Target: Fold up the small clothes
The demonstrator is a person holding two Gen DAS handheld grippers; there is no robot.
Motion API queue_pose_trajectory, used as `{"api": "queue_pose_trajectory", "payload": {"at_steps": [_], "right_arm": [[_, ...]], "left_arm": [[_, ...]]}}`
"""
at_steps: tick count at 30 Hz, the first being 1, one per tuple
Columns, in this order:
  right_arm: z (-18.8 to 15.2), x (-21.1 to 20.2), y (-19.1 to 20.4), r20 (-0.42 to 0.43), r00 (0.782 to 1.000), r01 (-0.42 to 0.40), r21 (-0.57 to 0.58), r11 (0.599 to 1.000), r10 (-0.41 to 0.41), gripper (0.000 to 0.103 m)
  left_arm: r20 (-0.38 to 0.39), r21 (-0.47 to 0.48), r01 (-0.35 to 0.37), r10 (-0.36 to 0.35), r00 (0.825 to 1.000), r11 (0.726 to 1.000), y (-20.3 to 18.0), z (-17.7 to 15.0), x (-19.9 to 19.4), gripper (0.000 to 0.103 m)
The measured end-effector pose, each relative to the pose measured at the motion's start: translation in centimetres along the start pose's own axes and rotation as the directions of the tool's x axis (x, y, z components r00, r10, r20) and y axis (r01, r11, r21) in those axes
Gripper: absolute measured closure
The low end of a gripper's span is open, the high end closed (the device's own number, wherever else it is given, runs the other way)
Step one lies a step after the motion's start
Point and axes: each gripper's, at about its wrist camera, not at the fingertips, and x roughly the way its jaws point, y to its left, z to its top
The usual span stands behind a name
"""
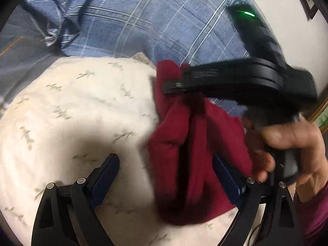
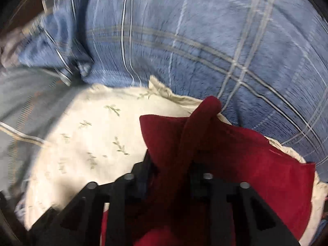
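Observation:
A dark red small garment (image 1: 190,143) hangs bunched above a cream pillow (image 1: 82,106). My right gripper (image 1: 174,84) reaches in from the right in the left wrist view and is shut on the garment's top edge, holding it up. In the right wrist view the red garment (image 2: 235,147) drapes over and between the closed fingers of my right gripper (image 2: 174,164). My left gripper (image 1: 166,172) is open; its blue-padded fingers (image 1: 106,174) stand wide apart, with the hanging garment between them.
A blue plaid blanket (image 1: 153,20) lies behind the pillow, and it fills the top of the right wrist view (image 2: 205,51). Grey fabric (image 1: 18,47) lies at the left. The person's right hand (image 1: 287,147) holds the right gripper's handle.

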Motion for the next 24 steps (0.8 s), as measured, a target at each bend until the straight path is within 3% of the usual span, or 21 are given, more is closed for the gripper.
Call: {"api": "queue_pose_trajectory", "payload": {"at_steps": [5,6,7,9,12,13,15,17,19,22,23,24], "right_arm": [[-0.4,-2.3,-3.0,0.030,0.994,-0.110,0.063,0.992,0.108,0.084],[-0.4,-2.4,-3.4,0.031,0.991,-0.132,0.077,0.988,0.130,0.084],[-0.4,-2.4,-3.5,0.028,0.990,-0.140,0.086,0.986,0.138,0.084],[-0.5,-2.4,-3.4,0.022,0.990,-0.139,0.086,0.987,0.137,0.084],[0.1,-2.3,-3.3,0.011,0.990,-0.138,0.096,0.986,0.138,0.075],[0.7,-2.2,-3.2,0.005,0.989,-0.144,0.100,0.985,0.145,0.068],[1.1,-1.6,-2.5,0.001,0.987,-0.161,0.101,0.982,0.161,0.028],[1.5,-0.9,-1.4,-0.012,0.986,-0.162,0.090,0.983,0.164,0.015],[1.7,-0.5,-0.4,-0.038,0.990,-0.138,0.048,0.989,0.139,0.016],[1.7,1.3,0.9,-0.131,0.991,-0.042,-0.014,0.999,0.040,0.018],[1.5,1.7,1.1,-0.141,0.990,-0.029,-0.023,0.999,0.026,0.023],[1.3,1.7,1.0,-0.134,0.991,-0.006,-0.030,1.000,0.002,0.039]], "left_arm": [[0.020,-0.041,0.129,-0.128,0.992,0.991,-0.1,0.4,1.2,0.012],[0.013,-0.041,0.156,-0.156,0.988,0.987,0.1,0.4,1.5,0.018],[0.006,-0.046,0.186,-0.186,0.983,0.981,0.3,0.3,1.8,0.036],[-0.010,-0.061,0.227,-0.228,0.974,0.972,0.6,0.5,2.5,0.060],[0.010,-0.048,0.228,-0.227,0.974,0.973,0.9,0.6,2.4,0.072],[0.012,-0.043,0.234,-0.234,0.972,0.971,0.8,0.5,2.3,0.074],[0.022,-0.025,0.245,-0.244,0.969,0.969,0.5,0.5,2.0,0.074],[0.022,-0.009,0.247,-0.247,0.969,0.969,0.2,0.4,1.8,0.074],[0.020,0.007,0.248,-0.248,0.969,0.969,0.0,0.3,1.7,0.074],[0.016,0.011,0.244,-0.244,0.970,0.970,0.0,0.3,1.7,0.074],[0.013,0.012,0.238,-0.238,0.971,0.971,0.0,0.3,1.8,0.074],[0.010,0.014,0.230,-0.230,0.973,0.973,0.0,0.3,1.8,0.074]]}}
